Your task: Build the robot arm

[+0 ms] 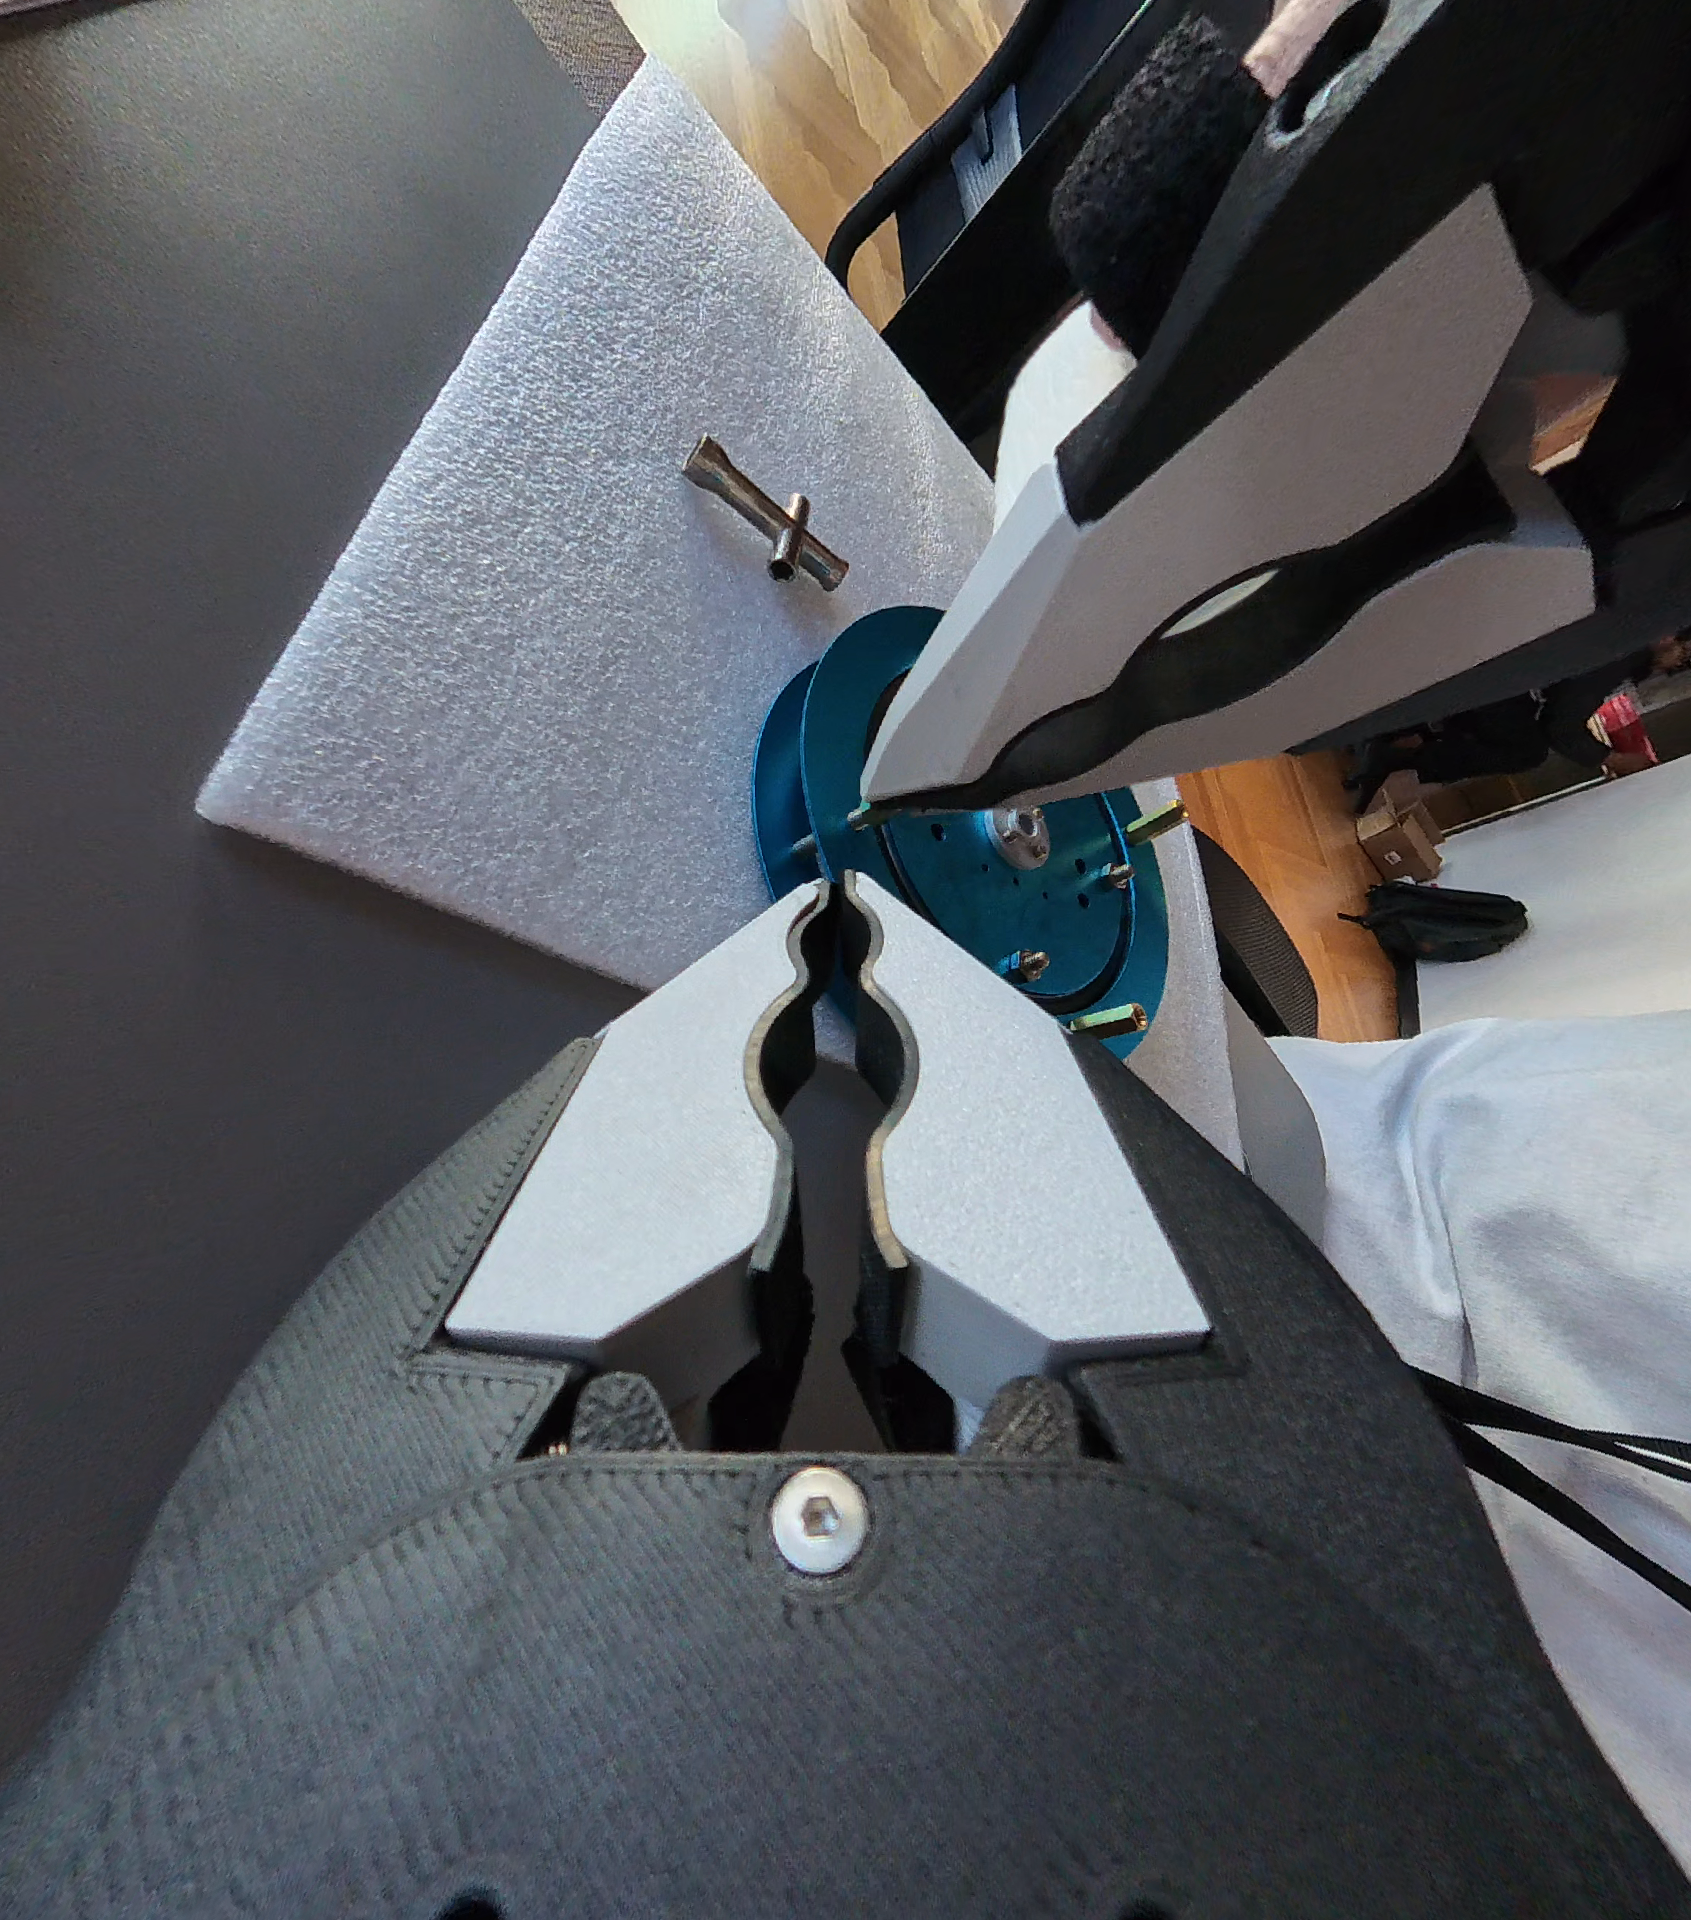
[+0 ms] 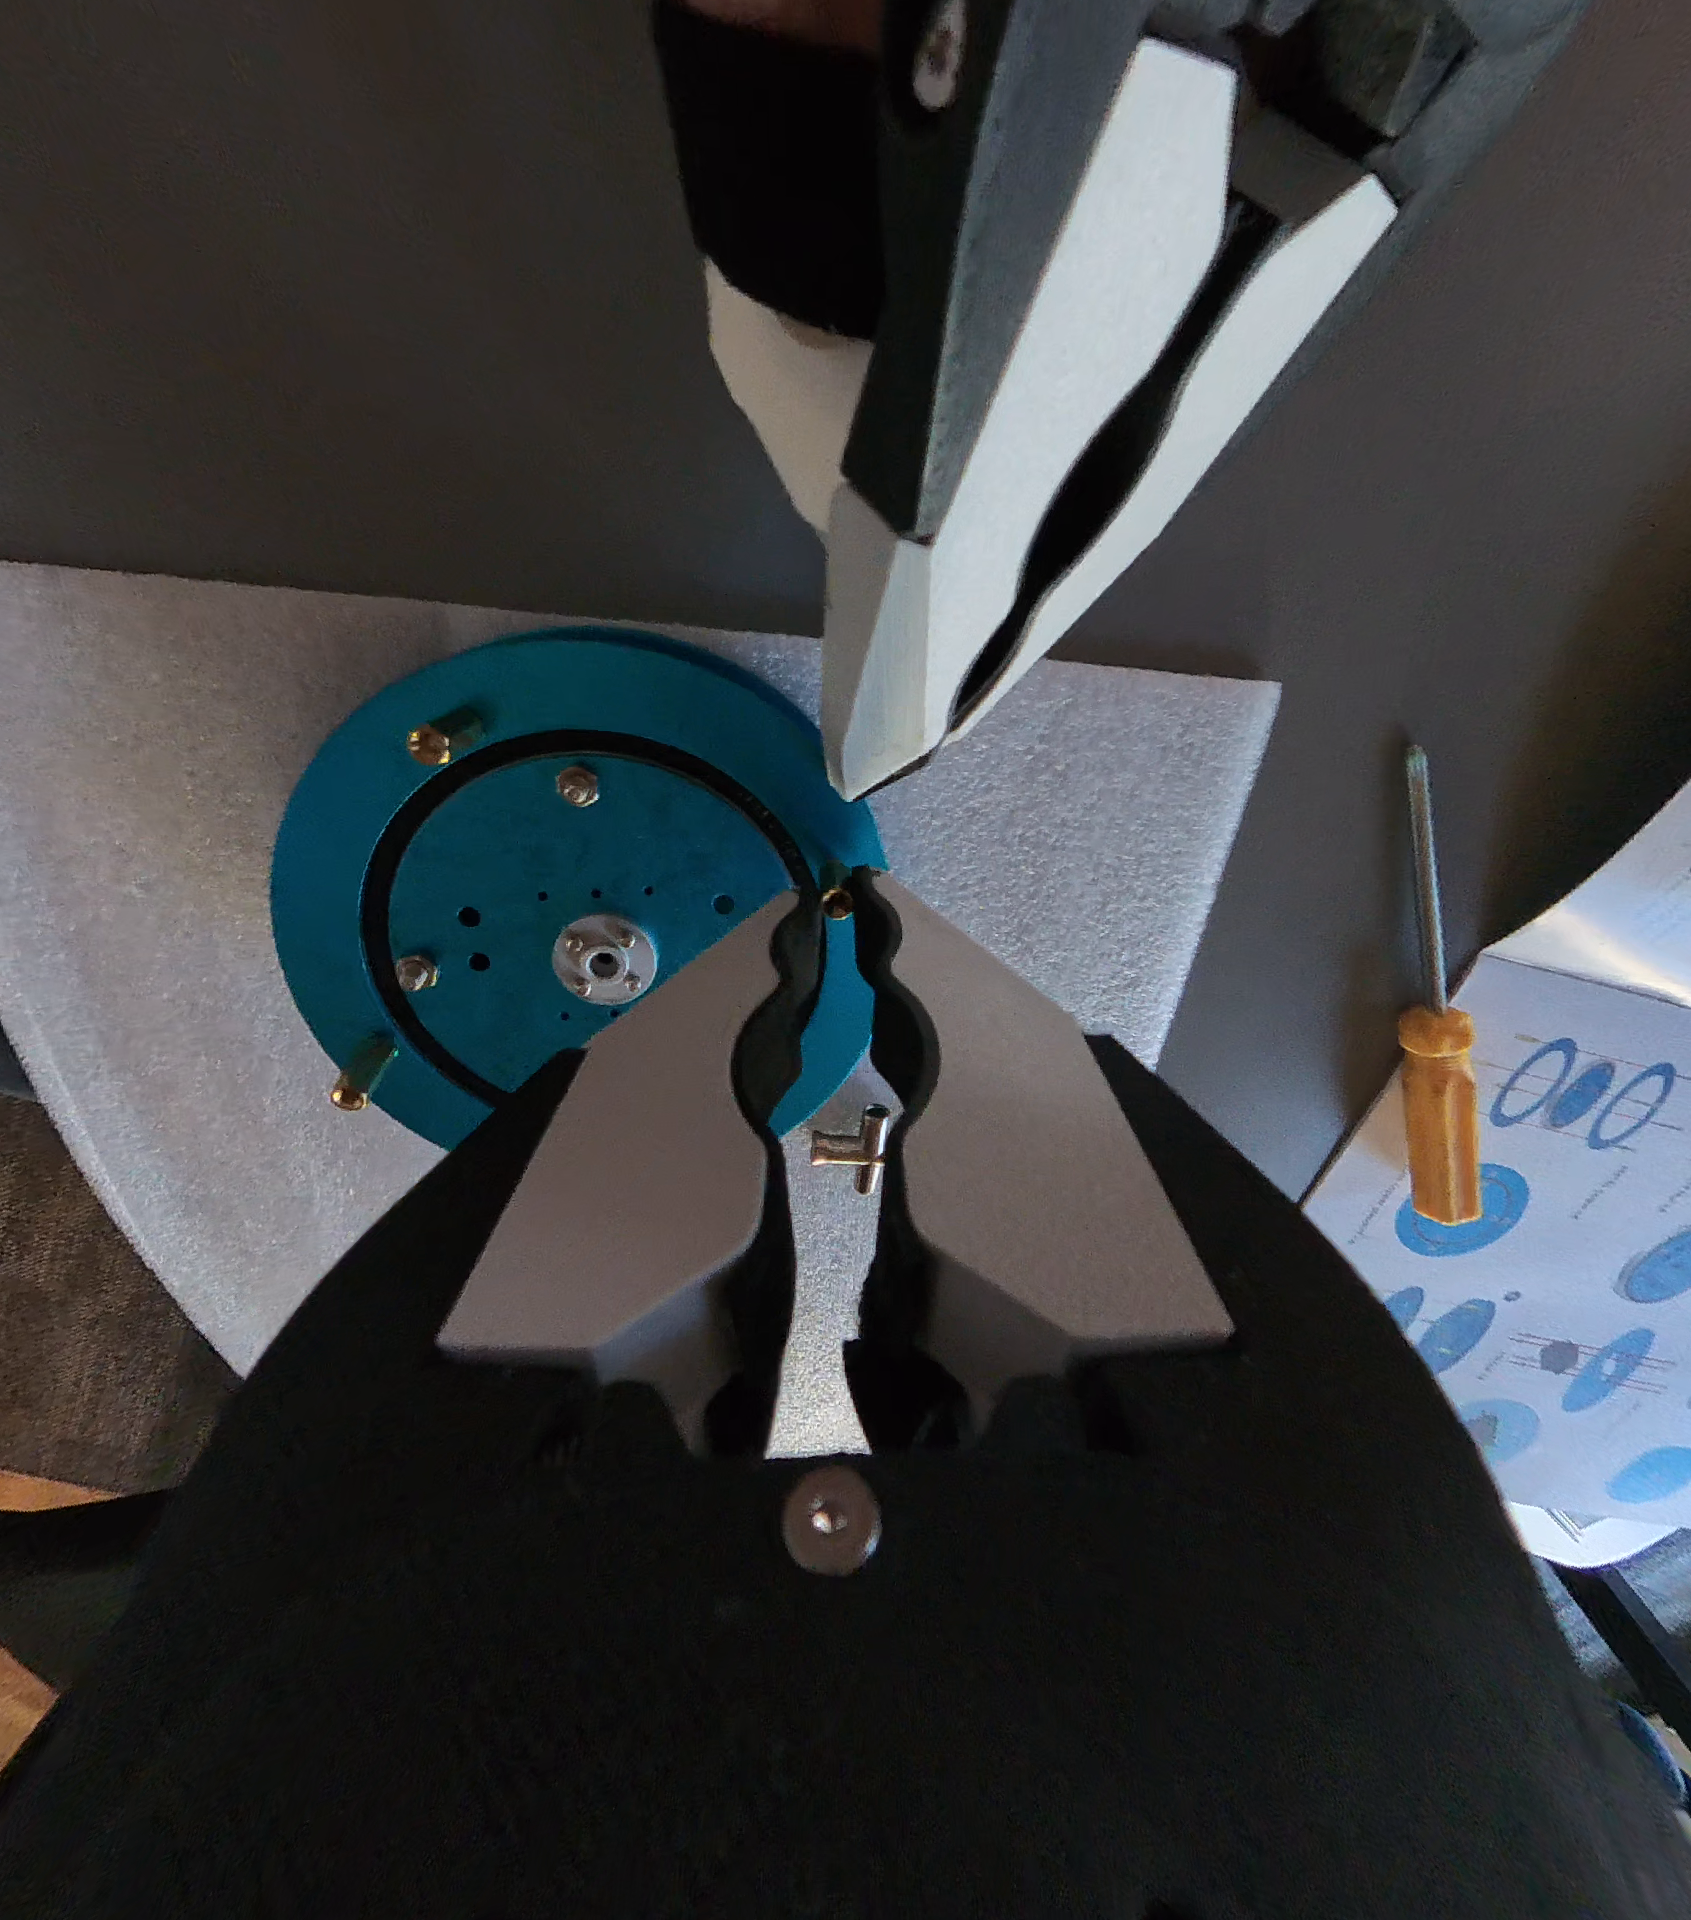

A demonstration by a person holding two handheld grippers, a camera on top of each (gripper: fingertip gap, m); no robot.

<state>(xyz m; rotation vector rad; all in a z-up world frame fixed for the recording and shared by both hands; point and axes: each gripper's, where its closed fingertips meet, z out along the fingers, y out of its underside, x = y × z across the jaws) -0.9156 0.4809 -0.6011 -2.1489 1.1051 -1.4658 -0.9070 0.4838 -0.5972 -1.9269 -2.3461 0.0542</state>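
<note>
A round blue disc assembly (image 1: 986,904) (image 2: 529,883) lies on a white foam sheet (image 1: 529,644) (image 2: 93,779). It has a silver hub (image 2: 602,961), hex nuts and upright brass standoffs (image 2: 446,736). In the left wrist view a second blue disc shows under the top one. My left gripper (image 1: 839,891) (image 2: 856,779) is shut on the disc's rim. My right gripper (image 2: 846,883) (image 1: 872,814) is shut on a brass standoff (image 2: 836,901) near that rim, right beside the left fingertips. A small metal cross wrench (image 1: 768,514) (image 2: 856,1143) lies on the foam beside the disc.
The foam lies on a dark grey table (image 1: 93,623). A screwdriver with an orange handle (image 2: 1438,1122) rests on printed paper sheets (image 2: 1599,1299) right of the foam. A person's white-clad body (image 1: 1547,1299) and a black chair (image 1: 924,208) are close by over a wood floor. The grippers are tip to tip, or close to it. From the right gripper's tips to the silver hub (image 2: 602,961) is close to 4 centimeters. The left camera catches it too, in the left wrist view (image 1: 1026,821). My right gripper's tips are some 8 centimeters from the small metal cross wrench (image 2: 856,1143). It is also in sight in the left wrist view (image 1: 808,549).
</note>
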